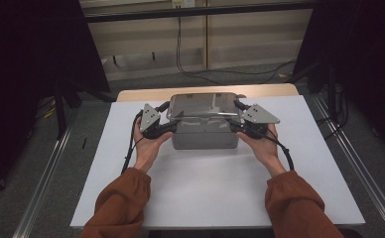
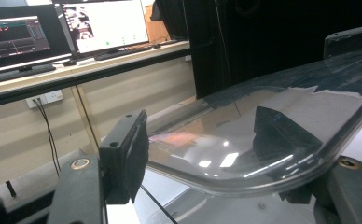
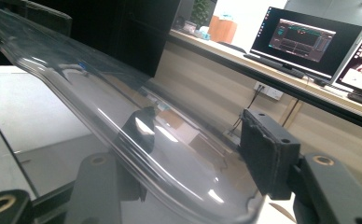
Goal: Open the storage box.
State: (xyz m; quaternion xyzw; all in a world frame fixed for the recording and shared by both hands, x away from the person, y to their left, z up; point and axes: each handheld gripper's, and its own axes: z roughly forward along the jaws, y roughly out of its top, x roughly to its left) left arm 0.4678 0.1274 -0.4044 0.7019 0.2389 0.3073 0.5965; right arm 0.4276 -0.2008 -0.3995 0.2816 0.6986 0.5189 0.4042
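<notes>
My left tongs (image 1: 166,125) and right tongs (image 1: 236,125), half closed, each pinch an end of the clear lid (image 1: 204,106) between them, over the grey box (image 1: 205,140) (lift evenly, keeping it level).

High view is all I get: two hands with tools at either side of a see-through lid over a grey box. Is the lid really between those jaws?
Observer: Yes. In the left gripper view the clear lid has its rim between the black jaws of the left gripper. One pad sits at the edge, and the other shows through the plastic.
Operator: And the other side?
Observer: The right gripper straddles the rim the same way. I cannot tell whether the pads press.
Operator: Anything beyond the table?
Observer: Lit monitors on a long desk.
</notes>
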